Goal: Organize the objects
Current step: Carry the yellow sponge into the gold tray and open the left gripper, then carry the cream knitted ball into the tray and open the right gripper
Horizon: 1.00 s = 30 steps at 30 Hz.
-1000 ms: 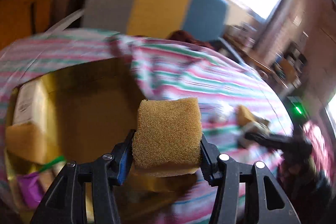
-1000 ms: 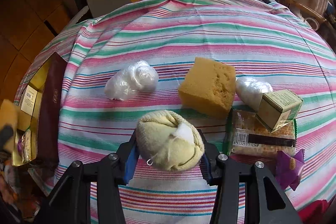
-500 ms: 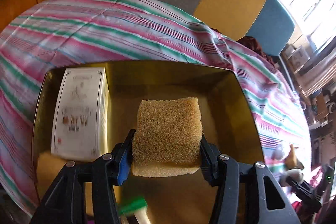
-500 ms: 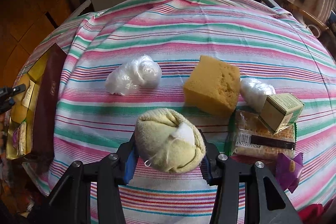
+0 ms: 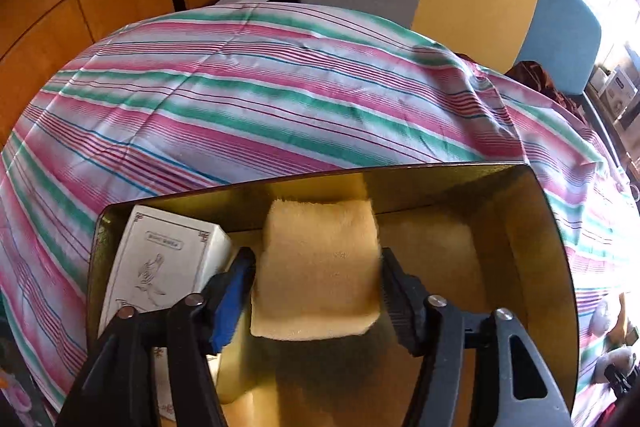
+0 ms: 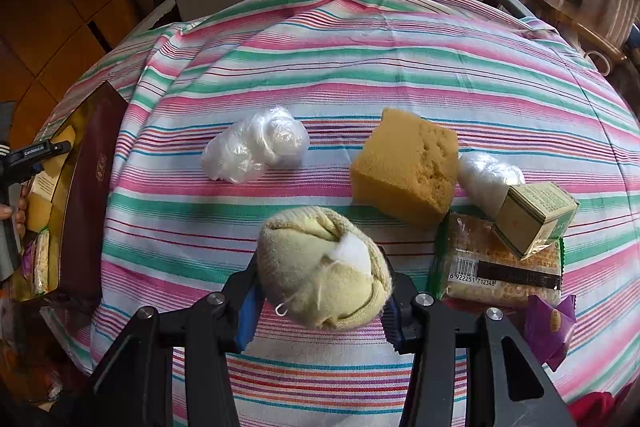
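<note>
Over the gold-lined box (image 5: 532, 227), the left gripper (image 5: 318, 291) has just spread its jaws, freeing the sponge block (image 5: 316, 267); the right gripper (image 6: 320, 291) clamps a rolled sock (image 6: 320, 267).

The square yellow sponge (image 5: 316, 267) looks fuzzy, and it hides part of the floor of the shiny gold box (image 5: 532, 227). The white card box with a bird drawing (image 5: 160, 267) is partly hidden behind a black gripper finger. In the right wrist view, the purple snack wrapper (image 6: 550, 327) is partly hidden by the gripper frame. The print on the small green carton (image 6: 536, 219) is too small to read.
</note>
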Motion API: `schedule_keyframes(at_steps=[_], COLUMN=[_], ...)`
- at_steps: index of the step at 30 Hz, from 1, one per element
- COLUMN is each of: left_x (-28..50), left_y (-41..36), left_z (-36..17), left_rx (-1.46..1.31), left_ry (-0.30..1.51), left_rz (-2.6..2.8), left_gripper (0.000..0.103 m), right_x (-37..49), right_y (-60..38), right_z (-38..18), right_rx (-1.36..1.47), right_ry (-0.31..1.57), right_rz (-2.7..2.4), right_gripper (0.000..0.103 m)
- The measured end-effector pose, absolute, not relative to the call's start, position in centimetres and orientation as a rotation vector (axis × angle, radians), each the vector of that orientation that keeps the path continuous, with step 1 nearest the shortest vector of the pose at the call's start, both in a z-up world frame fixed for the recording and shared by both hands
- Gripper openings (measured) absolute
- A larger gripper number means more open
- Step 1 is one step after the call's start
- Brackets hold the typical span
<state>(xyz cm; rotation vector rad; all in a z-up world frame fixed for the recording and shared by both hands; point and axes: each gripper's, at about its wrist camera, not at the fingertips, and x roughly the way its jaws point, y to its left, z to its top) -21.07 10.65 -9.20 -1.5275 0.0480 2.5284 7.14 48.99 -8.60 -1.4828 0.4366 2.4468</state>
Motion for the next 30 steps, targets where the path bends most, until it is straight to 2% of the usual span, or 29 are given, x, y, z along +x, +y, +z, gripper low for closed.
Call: schedule_keyframes(at_steps=[4,17,30], left_x=[-20.3,-10.5,-4.3], left_y=[9.9,8.6,7.4], left_z=[-8.5,-2.7,-2.0], left_rx=[-1.524,-1.187,-1.104], left_ry=[0.029,0.109,0.109], left_rz=[2.524,2.608,2.592], left_gripper=[0.072,0.073,0.073], right_x=[7.1,7.1,7.0], right_y=[49.0,49.0,48.4], right_z=[-8.6,-8.5,-8.5], right_rx=[-1.482,-1.478,-1.461], right_ry=[0.437,0.429,0.373], right_rz=[2.446,2.447,2.436], right_gripper=[0.050,0.050,0.050])
